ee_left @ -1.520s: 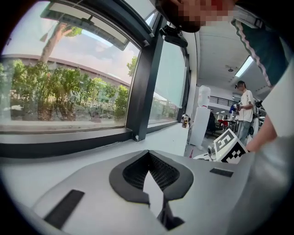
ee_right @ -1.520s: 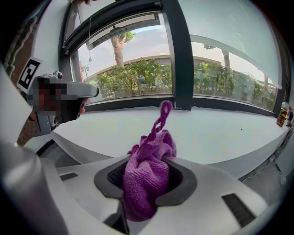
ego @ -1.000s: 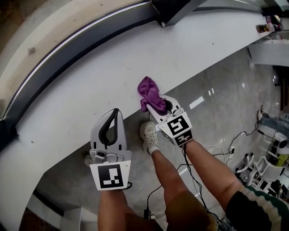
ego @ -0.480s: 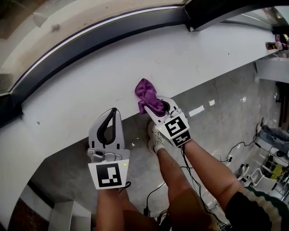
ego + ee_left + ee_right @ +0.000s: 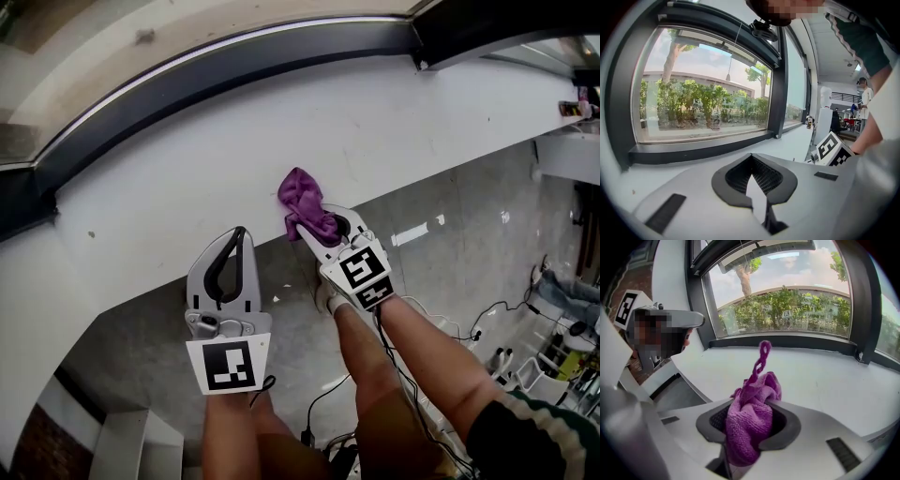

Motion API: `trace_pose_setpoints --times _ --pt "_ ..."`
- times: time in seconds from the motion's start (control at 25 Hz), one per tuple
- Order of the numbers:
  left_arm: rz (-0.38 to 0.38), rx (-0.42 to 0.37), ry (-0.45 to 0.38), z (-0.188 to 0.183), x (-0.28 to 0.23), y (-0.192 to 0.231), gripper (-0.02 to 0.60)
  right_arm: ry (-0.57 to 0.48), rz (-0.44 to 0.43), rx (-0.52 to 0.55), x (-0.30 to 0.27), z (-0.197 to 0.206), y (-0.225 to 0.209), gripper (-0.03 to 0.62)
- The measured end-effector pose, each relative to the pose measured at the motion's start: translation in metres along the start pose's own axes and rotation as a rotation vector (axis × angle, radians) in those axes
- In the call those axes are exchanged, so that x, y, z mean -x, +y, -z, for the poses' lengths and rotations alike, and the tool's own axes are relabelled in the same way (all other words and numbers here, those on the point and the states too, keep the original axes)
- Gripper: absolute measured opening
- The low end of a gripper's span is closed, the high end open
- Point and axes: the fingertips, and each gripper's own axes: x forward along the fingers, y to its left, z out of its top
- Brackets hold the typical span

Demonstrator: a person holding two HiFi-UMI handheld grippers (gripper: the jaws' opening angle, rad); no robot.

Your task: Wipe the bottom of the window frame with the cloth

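Wiping looks unstarted: the right gripper (image 5: 323,228) pinches the bunched purple microfibre cloth (image 5: 302,197) at the white sill's (image 5: 169,187) near edge, frame centre, apart from the dark window-frame bottom rail (image 5: 234,67) above; the left gripper (image 5: 234,239) is pressed together, empty.

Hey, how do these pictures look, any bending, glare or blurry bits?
Head view: the wide lens bends the dark window frame into an arc, and the glossy floor shows bright glare streaks. Left gripper view: black corners, bright daylit glass, a mosaic patch on top. Right gripper view: the cloth up close looks sharp; a mosaic patch sits left.
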Motion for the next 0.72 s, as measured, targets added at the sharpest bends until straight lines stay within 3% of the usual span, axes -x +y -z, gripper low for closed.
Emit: trace_pose_setpoints --times 0.72 --pt "-0.111 0.064 -0.003 0.030 0.057 0.067 0.008 0.023 -0.084 0.048 -0.036 -0.020 0.086 0.144"
